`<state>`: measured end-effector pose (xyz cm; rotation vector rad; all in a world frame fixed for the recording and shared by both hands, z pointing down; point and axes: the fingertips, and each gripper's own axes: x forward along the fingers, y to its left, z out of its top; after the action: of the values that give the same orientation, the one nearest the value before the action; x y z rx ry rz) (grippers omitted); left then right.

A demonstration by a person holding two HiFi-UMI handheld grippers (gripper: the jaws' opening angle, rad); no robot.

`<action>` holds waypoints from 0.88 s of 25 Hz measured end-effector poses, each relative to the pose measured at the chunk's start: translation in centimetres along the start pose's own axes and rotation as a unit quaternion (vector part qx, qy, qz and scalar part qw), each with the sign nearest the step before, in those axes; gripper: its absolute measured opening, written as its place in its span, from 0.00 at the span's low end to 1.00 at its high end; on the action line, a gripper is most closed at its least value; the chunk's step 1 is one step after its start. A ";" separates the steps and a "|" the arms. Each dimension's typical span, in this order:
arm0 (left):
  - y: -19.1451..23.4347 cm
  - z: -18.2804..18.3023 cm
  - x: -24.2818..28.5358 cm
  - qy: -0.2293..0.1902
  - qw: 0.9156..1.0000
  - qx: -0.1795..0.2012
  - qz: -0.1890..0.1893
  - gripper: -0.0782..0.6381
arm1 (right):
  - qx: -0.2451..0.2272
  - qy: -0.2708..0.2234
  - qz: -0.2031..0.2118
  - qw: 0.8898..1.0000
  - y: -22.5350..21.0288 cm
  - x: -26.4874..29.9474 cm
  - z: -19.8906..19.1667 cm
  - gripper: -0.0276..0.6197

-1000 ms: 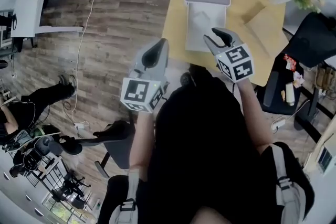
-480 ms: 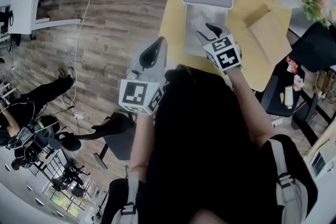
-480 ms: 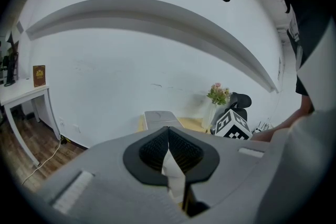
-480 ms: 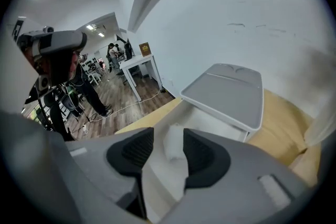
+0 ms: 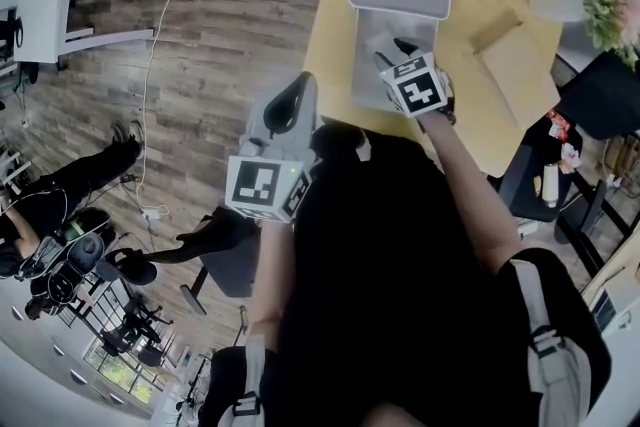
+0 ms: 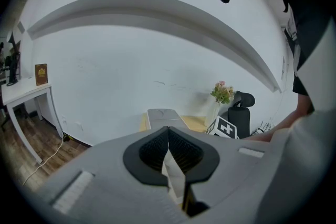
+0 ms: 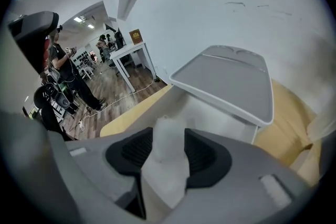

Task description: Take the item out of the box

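White crumpled wad [image 7: 164, 170] in grey plastic box [image 7: 206, 110]: likely light, soft; pinch its peak. Right gripper [image 7: 168, 139] jaws, just opening, astride it; left gripper [image 6: 168, 134] clenched, empty.

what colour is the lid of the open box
Light grey, clearest in the right gripper view, where the lid stands open.

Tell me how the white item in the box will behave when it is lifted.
The white item looks crumpled and soft-edged, so it is probably floppy and light. Its surface seems filmy, perhaps slippery. The right gripper, whose jaws have just been opening, has it between them unpressed, so a gentle pinch should do.
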<state>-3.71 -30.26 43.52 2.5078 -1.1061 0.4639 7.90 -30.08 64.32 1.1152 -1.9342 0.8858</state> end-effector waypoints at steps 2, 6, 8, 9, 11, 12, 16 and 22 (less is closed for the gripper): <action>0.0 0.1 0.1 0.001 1.000 -0.001 0.001 0.12 | 0.005 0.008 -0.005 1.000 -0.5 0.6 0.1 0.34; 0.1 -0.1 0.1 0.006 1.000 -0.005 0.005 0.12 | 0.008 0.014 -0.004 1.000 -0.8 1.7 0.5 0.34; 0.4 -0.3 0.2 0.009 1.000 -0.006 0.009 0.12 | 0.007 0.019 0.003 1.000 -0.6 2.3 0.6 0.34; 0.6 -0.3 0.2 0.010 1.000 -0.006 0.011 0.12 | 0.005 0.022 0.004 1.000 -0.5 2.6 0.5 0.34; 0.8 -0.3 0.0 0.009 1.000 -0.007 0.015 0.12 | 0.002 0.028 0.004 1.000 -0.4 3.1 0.4 0.34; 0.9 -0.2 -0.1 0.008 1.000 -0.008 0.017 0.12 | 0.000 0.031 0.003 1.000 -0.4 3.2 0.2 0.34; 1.1 -0.1 -0.1 0.008 1.000 -0.012 0.027 0.12 | -0.008 0.035 0.004 0.999 -0.4 3.6 -0.1 0.34; 1.1 -0.5 -0.6 0.009 0.999 -0.016 0.038 0.12 | 0.000 0.037 0.005 0.999 -0.1 4.3 -0.4 0.32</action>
<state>-4.99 -30.28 43.92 2.4354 -1.1972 0.4833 6.54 -31.52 68.21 1.0591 -1.8812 0.9200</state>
